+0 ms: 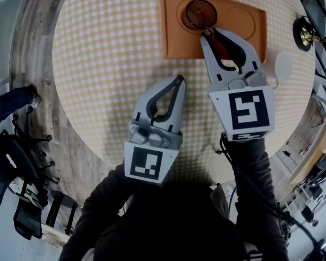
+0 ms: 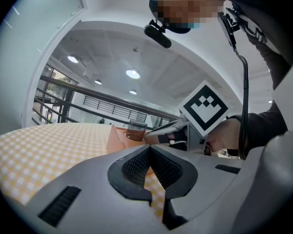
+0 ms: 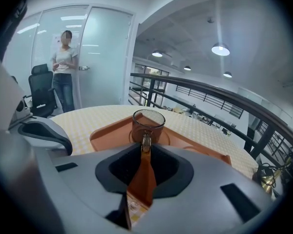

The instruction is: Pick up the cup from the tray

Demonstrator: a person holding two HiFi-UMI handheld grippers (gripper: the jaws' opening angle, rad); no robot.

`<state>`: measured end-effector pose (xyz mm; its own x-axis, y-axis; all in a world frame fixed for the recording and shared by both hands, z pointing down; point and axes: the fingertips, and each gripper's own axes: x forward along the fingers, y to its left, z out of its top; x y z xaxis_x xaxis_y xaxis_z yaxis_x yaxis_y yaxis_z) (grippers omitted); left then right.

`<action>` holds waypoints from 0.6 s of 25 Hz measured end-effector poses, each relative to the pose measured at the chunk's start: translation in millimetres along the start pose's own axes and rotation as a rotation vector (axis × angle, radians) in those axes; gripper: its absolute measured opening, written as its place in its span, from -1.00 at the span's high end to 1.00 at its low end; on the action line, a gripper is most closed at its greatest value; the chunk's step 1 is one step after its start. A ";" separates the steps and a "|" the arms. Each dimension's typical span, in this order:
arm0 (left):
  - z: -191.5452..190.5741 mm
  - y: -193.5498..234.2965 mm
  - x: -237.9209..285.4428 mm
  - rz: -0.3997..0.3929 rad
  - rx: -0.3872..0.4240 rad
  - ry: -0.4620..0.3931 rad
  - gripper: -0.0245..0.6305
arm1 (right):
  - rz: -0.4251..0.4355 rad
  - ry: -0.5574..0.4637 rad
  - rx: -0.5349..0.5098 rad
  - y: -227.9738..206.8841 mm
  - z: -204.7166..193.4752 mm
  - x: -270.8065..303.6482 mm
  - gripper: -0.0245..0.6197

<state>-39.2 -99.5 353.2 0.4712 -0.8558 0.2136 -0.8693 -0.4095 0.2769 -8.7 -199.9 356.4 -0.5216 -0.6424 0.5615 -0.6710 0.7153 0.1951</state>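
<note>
A brown glass cup (image 1: 200, 12) stands upright in the left round recess of the orange tray (image 1: 171, 42) at the far side of the checked table. My right gripper (image 1: 208, 32) reaches onto the tray, and its tips close on the cup's handle. In the right gripper view the cup (image 3: 148, 123) sits just beyond the right gripper (image 3: 145, 147), with the handle pinched between the jaw tips. My left gripper (image 1: 179, 79) hovers over the bare cloth short of the tray, shut and empty. In the left gripper view its tips meet (image 2: 149, 148), and the cup (image 2: 135, 130) shows beyond.
The tray's right recess (image 1: 240, 20) holds nothing. A white round disc (image 1: 283, 65) lies near the table's right edge, with a brass object (image 1: 306, 34) beyond it. Office chairs (image 1: 11, 162) stand at the left. A person (image 3: 63, 67) stands by a glass door.
</note>
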 end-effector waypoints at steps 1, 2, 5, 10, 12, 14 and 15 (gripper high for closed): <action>-0.2 1.1 -2.5 0.000 -0.001 0.000 0.91 | -0.006 0.005 0.002 1.7 0.2 -0.5 0.75; -0.1 1.5 -4.7 -0.001 -0.002 0.000 0.91 | -0.013 0.009 0.005 2.8 0.7 -1.6 0.75; 1.1 -1.5 -9.1 0.000 -0.003 -0.002 0.91 | -0.037 -0.008 0.011 1.7 3.4 -7.7 0.80; 12.4 -5.5 -8.8 0.003 -0.001 -0.009 0.91 | -0.083 -0.103 0.014 -4.7 23.5 -20.4 0.80; 12.2 -1.6 -6.0 0.011 0.004 -0.011 0.91 | -0.075 -0.116 0.019 -4.7 25.0 -17.9 0.80; 9.0 -0.3 -3.4 0.016 0.010 -0.012 0.91 | -0.066 -0.123 0.024 -5.3 21.1 -15.9 0.80; 7.8 -0.6 -2.8 0.018 0.013 -0.013 0.91 | -0.063 -0.125 0.027 -5.2 18.9 -16.0 0.80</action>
<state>-41.2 -99.3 345.1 0.4535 -0.8670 0.2065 -0.8795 -0.3979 0.2608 -6.9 -198.6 331.1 -0.5385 -0.7162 0.4440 -0.7174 0.6660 0.2042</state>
